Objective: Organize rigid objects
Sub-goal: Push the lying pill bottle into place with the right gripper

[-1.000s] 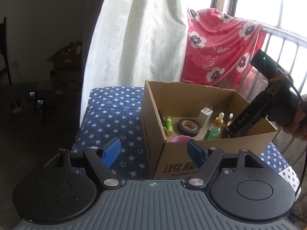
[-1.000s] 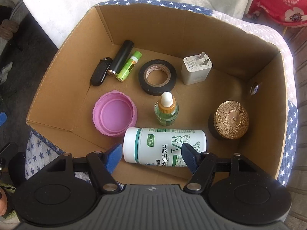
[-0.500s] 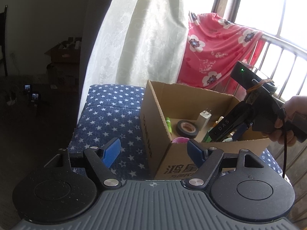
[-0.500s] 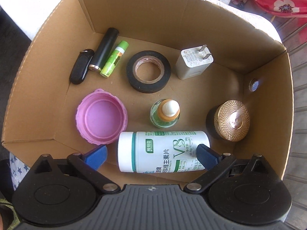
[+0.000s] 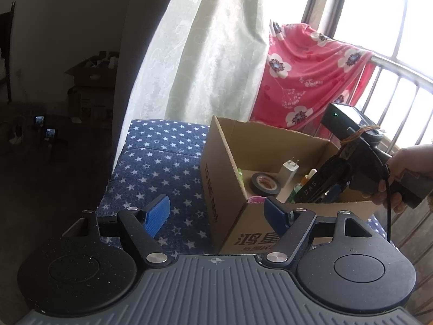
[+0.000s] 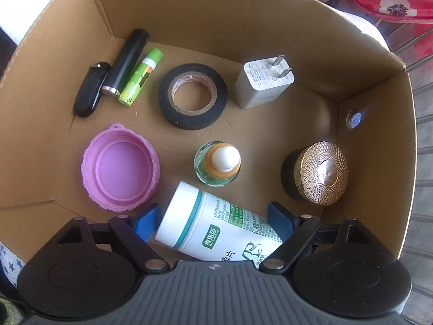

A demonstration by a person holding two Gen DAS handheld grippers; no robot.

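A cardboard box (image 6: pixel 211 16) holds several objects: a white pill bottle (image 6: pixel 216 233) lying on its side, a pink lid (image 6: pixel 120 166), a dropper bottle (image 6: pixel 217 163), black tape (image 6: pixel 192 96), a white charger (image 6: pixel 263 82), a gold-lidded jar (image 6: pixel 319 173), a green lip balm (image 6: pixel 142 77), a black tube (image 6: pixel 127 58) and a black fob (image 6: pixel 90 90). My right gripper (image 6: pixel 213 220) is inside the box, its blue pads on either side of the pill bottle. It also shows in the left wrist view (image 5: pixel 324 187). My left gripper (image 5: pixel 216 211) is open and empty before the box (image 5: pixel 227 189).
The box stands on a blue star-patterned cushion (image 5: pixel 162 168). A white curtain (image 5: pixel 205 54) and a pink floral cloth (image 5: pixel 308 81) on a window railing hang behind it. Dark floor lies to the left.
My right gripper has dropped lower into the box and come around the pill bottle, which now lies tilted between the pads. My left gripper has drawn back slightly.
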